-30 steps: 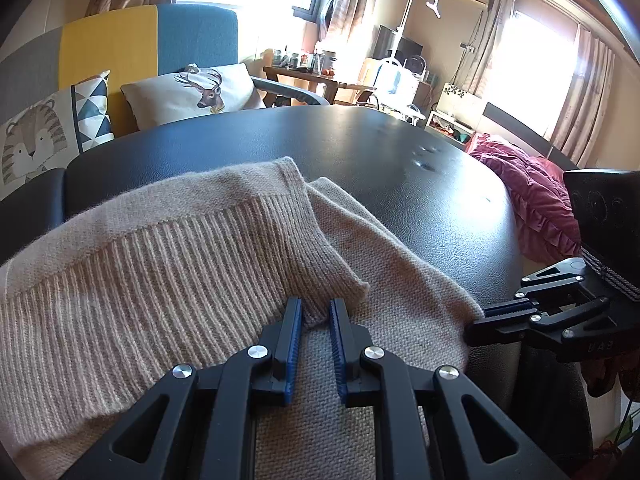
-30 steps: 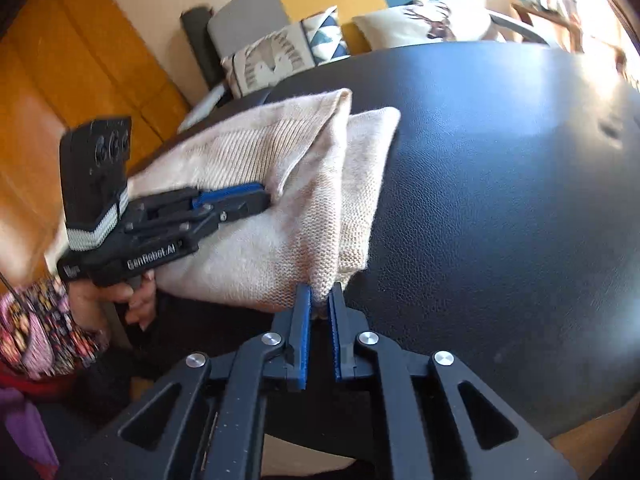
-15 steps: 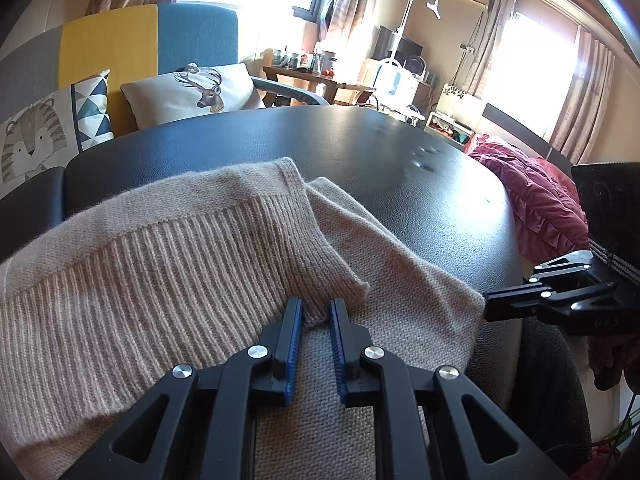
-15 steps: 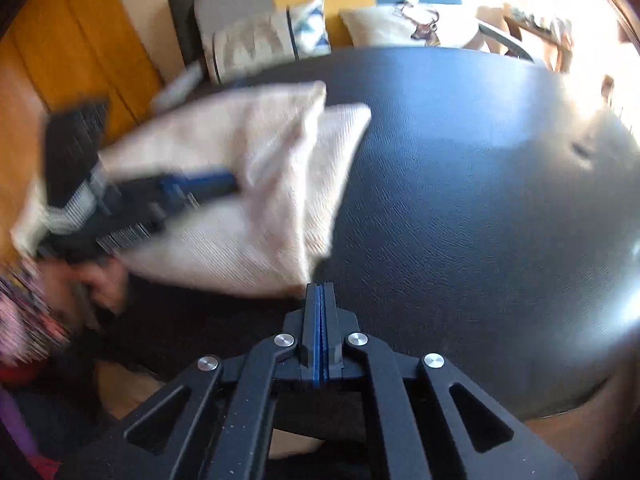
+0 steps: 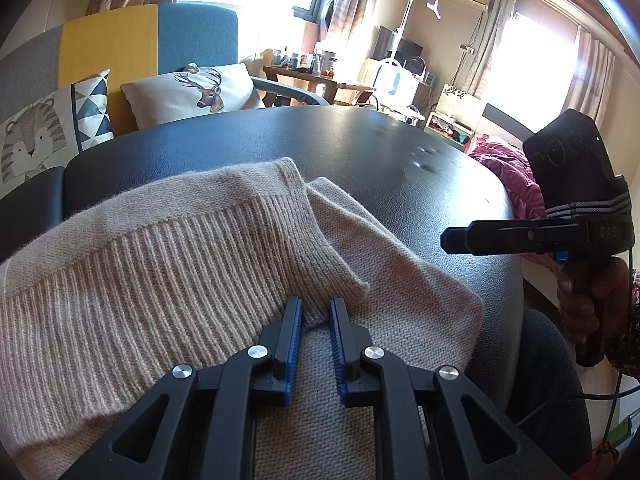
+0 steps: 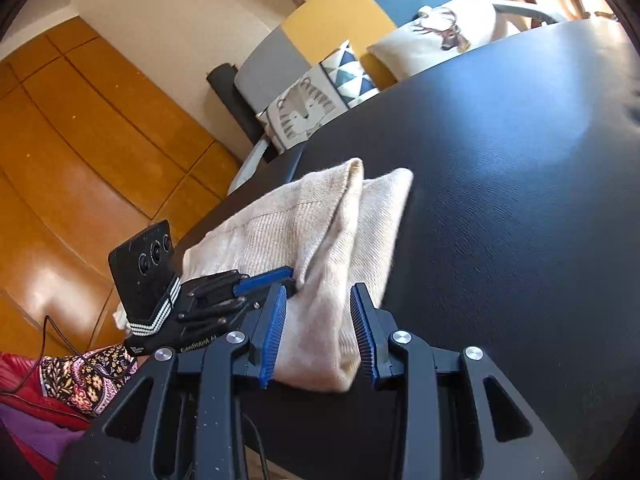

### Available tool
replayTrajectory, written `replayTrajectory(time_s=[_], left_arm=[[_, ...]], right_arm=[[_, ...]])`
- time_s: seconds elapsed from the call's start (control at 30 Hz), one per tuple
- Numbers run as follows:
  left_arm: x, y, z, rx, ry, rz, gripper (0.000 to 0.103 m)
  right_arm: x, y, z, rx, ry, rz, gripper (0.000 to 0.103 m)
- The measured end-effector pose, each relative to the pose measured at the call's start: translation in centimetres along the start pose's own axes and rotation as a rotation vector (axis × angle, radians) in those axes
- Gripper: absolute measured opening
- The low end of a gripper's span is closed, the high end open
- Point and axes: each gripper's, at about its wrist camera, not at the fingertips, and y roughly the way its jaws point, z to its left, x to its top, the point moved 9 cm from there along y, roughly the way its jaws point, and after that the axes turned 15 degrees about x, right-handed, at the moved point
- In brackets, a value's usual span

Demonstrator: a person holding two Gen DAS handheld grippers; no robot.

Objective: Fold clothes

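A beige knitted sweater (image 5: 200, 264) lies folded at the near left of the black table (image 5: 320, 144). My left gripper (image 5: 314, 308) rests low on it, its jaws shut on the ribbed hem. The right wrist view shows that gripper (image 6: 272, 276) at the sweater's (image 6: 320, 240) left side. My right gripper (image 6: 320, 304) stands open, its blue pads wide apart and framing the sweater's near end. From the left wrist view, the right gripper (image 5: 450, 240) hangs above the table's right edge, clear of the cloth, held by a hand (image 5: 580, 300).
A sofa with a deer cushion (image 5: 192, 92) and a tiger cushion (image 5: 32, 140) stands behind the table. Pink bedding (image 5: 508, 168) lies beyond the right edge. Orange wooden panels (image 6: 80, 140) lie to the left. Bare black tabletop (image 6: 520, 200) stretches right of the sweater.
My right gripper let go of the sweater's corner, pulled back and shut, then opened wide and rose beside the table edge. The left gripper and the sweater have stayed put.
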Motion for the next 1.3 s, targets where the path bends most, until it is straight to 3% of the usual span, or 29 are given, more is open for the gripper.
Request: replayTrajectory(time_s=[0.33,0.67,1.03,1.3], left_arm=[[-0.1,0.0,0.0,-0.012,-0.01,0.003,0.013],[-0.1,0.0,0.0,-0.026,-0.022,0.005,0.013],[0.0,0.0,0.0,-0.031,-0.026,0.006,0.013],[0.0,0.0,0.0,-0.033,-0.027,0.005,0.013]], right_arm=[[1.1,3.2,-1.9,0.073,0.049,0.104,0.036],[-0.6,4.8,-1.5,0.224,0.093,0.263,0.036],[0.8,4.4,-2.7,0.186,0.117,0.221,0.036],[1.7,5.8,-3.0,0.267,0.177,0.256,0.037]])
